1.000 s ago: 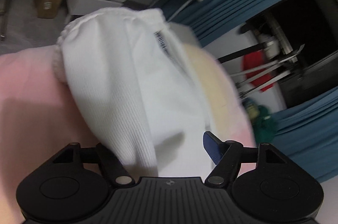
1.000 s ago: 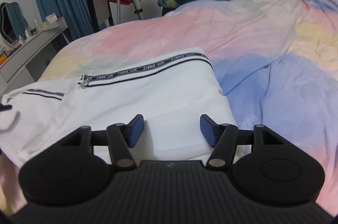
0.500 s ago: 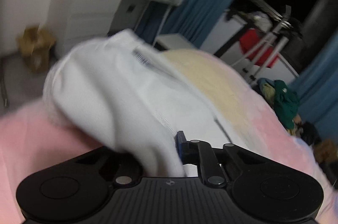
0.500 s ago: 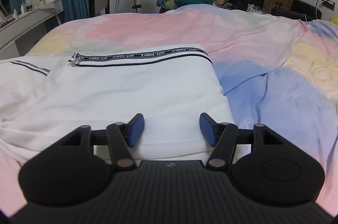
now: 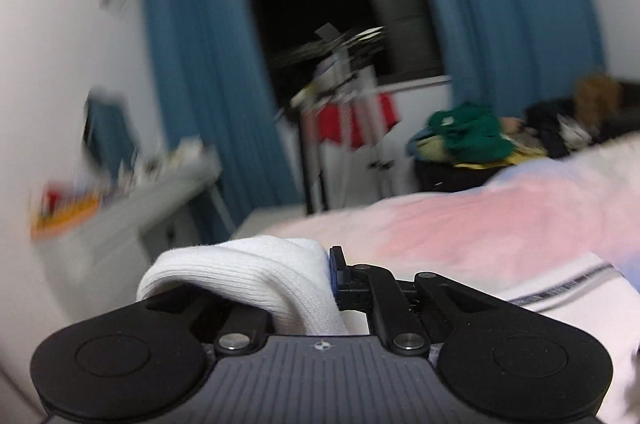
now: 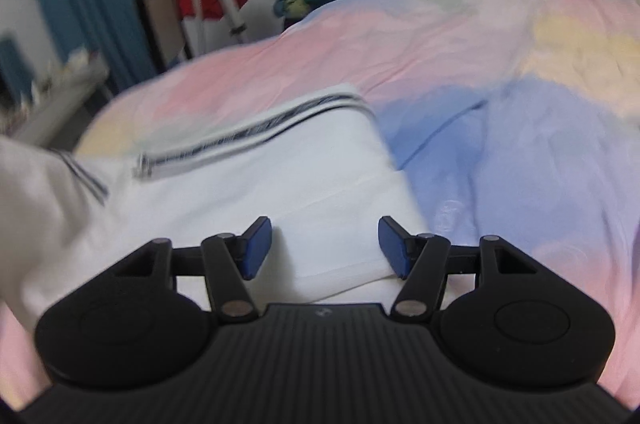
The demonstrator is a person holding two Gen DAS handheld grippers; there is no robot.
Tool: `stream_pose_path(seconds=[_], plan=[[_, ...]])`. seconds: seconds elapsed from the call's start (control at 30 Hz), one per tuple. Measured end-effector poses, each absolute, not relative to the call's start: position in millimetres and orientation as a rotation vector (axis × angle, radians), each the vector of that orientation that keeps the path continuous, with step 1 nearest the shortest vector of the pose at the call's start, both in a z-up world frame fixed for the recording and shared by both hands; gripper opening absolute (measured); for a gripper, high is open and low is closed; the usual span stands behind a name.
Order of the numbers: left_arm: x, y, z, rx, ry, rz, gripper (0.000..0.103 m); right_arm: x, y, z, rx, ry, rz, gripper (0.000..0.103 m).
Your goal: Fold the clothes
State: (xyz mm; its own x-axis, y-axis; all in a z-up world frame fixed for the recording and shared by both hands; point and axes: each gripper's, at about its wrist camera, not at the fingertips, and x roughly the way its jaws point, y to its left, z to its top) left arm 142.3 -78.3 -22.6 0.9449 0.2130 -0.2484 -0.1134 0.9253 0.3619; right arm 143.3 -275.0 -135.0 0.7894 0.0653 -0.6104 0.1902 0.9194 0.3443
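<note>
Garment on bed (left side).

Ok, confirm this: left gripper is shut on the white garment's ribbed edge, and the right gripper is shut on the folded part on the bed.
Not quite. The right gripper is open, jaws apart above the white garment, gripping nothing, as the right wrist view shows. The left gripper is indeed shut on the ribbed edge.

Both tools same build: left tool and right tool have matte black bodies with a ribbed grey-black centre plate carrying a small round logo. Round black disc housing each side. Black linkage arms on silver pivot screws. Blue pads on the fingers.
</note>
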Motion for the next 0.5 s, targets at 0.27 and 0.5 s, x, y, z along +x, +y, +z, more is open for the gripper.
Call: stream_pose_path(seconds=[0.27, 0.5], plan=[[123.4, -220.4, -133.9, 0.664, 0.292, 0.025, 0.023, 130.1, -355.2, -132.1, 0.723, 0.586, -0.164, 0.064], [116.8, -235.6, -191.3, 0.711, 0.333, -0.06, 0.03, 136.6, -373.8, -143.4, 0.848, 0.614, -0.12, 0.064]])
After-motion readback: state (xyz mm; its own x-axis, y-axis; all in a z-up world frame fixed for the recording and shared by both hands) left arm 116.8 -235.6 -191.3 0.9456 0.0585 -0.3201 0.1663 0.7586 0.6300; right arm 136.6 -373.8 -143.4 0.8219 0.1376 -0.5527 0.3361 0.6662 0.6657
